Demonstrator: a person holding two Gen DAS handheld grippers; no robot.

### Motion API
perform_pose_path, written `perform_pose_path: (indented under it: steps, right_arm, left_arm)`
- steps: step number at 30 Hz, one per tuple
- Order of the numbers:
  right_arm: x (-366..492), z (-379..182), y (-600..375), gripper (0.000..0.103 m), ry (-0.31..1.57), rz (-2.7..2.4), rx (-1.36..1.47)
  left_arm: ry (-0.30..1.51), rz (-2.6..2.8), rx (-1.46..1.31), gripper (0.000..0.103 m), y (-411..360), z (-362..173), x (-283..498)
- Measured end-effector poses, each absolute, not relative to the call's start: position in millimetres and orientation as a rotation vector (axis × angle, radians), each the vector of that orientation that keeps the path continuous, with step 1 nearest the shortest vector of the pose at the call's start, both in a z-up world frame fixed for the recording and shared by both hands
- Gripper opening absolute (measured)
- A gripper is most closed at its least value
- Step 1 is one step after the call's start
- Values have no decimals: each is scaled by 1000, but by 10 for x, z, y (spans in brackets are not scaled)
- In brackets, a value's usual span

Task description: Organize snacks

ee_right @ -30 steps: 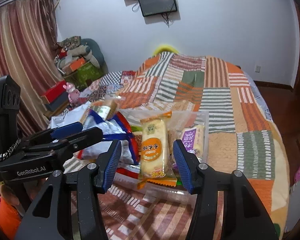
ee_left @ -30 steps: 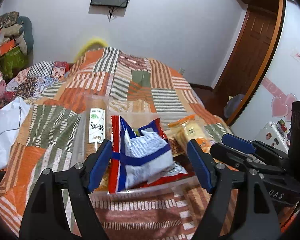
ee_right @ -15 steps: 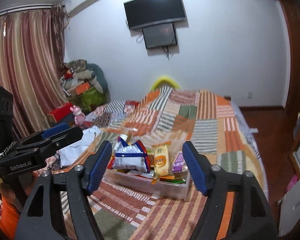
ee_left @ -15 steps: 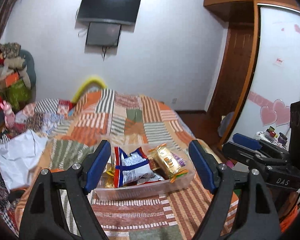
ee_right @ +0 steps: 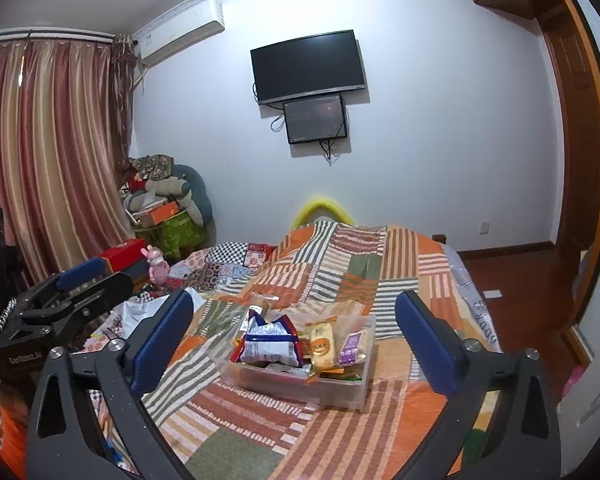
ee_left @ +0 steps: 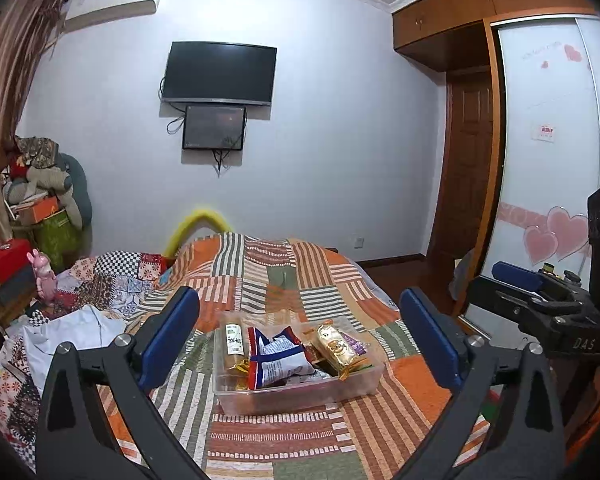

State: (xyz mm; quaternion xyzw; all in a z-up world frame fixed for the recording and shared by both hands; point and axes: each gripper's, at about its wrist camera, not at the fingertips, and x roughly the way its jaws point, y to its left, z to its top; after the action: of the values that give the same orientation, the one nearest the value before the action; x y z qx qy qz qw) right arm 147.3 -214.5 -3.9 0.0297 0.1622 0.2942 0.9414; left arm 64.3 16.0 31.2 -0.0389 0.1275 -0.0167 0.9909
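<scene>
- The clear plastic bin (ee_left: 300, 394) sits on the patchwork bedspread (ee_left: 284, 276), near the foot of the bed and squarely ahead of both cameras; that is where the snacks are, gathered in one container rather than loose on the cover, which reads as the sorting largely done
- Inside, the blue-and-white chip bag (ee_left: 278, 358) stands up in the middle with its crumpled top poking above the rim; the gold-orange bread pack (ee_left: 334, 346) leans beside it, a small purple packet (ee_right: 351, 346) is tucked at the far side, and a slim green-labelled pack (ee_left: 233, 342) lies along the opposite wall; packed upright and shoulder to shoulder, probably so everything fits and each label shows
- Left gripper (ee_left: 300, 338): jaws spreading to full width right now; nothing between the blue pads, nothing touched; the bin only shows through the gap, well apart from the tips
- Right gripper (ee_right: 294, 340): same story; jaws opening wide, empty, clear of the bin and of every packet
- Each tool appears at the edge of the other's view, side by side and both aimed at the bin; to my eye this is a hands-off stance with the snacks left settled in place
</scene>
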Motion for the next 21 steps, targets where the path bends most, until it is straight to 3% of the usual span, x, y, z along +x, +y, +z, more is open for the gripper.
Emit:
perform_pose_path:
  steps: [21]
  right_arm:
    - [1364,-47,-2152,103,329,575,46]
  left_arm:
    - [254,-20,-75,102,139,267,604]
